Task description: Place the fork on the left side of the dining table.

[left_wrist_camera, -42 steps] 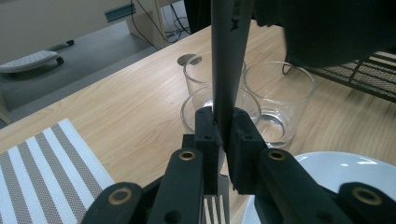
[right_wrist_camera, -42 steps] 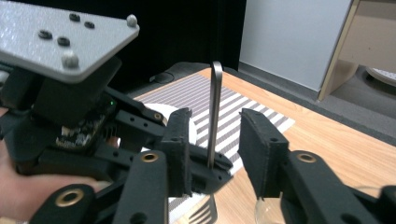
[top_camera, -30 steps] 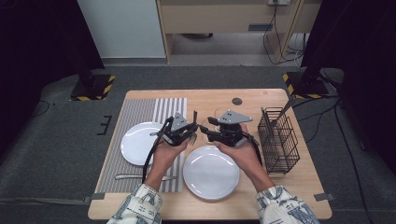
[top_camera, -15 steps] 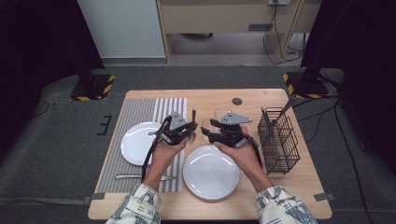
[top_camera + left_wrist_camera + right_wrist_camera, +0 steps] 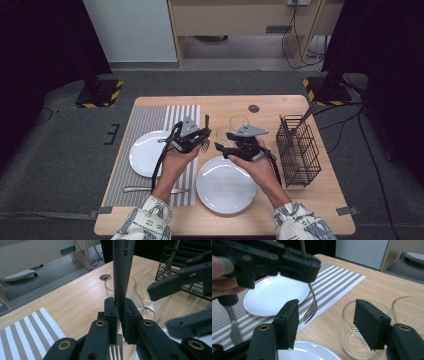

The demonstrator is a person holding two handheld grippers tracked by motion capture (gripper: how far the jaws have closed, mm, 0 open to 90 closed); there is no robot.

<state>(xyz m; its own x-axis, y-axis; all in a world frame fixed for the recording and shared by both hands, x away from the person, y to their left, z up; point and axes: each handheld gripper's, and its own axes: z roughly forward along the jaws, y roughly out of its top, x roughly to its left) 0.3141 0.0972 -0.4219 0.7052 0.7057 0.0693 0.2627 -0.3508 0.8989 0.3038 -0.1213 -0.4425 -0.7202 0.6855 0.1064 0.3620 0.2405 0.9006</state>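
a lab: taped-down table [image 5: 300, 107] (hazard-striped stands [image 5: 97, 95]) amid black curtains [image 5: 45, 50], loose cables [image 5: 300, 40].

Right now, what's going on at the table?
A person works a gripper in each hand over a table being set. The left gripper is shut on a fork, held upright, tines down. The right gripper has just been opening, nothing between its jaws, beside two glasses. Two plates, a knife and a wire rack sit around.

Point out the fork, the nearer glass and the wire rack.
fork [image 5: 311, 307], right gripper view, on the neck just above its tines.
nearer glass [image 5: 355, 340], right gripper view, on its clear side wall.
wire rack [image 5: 299, 150], high view, on its black wire side.
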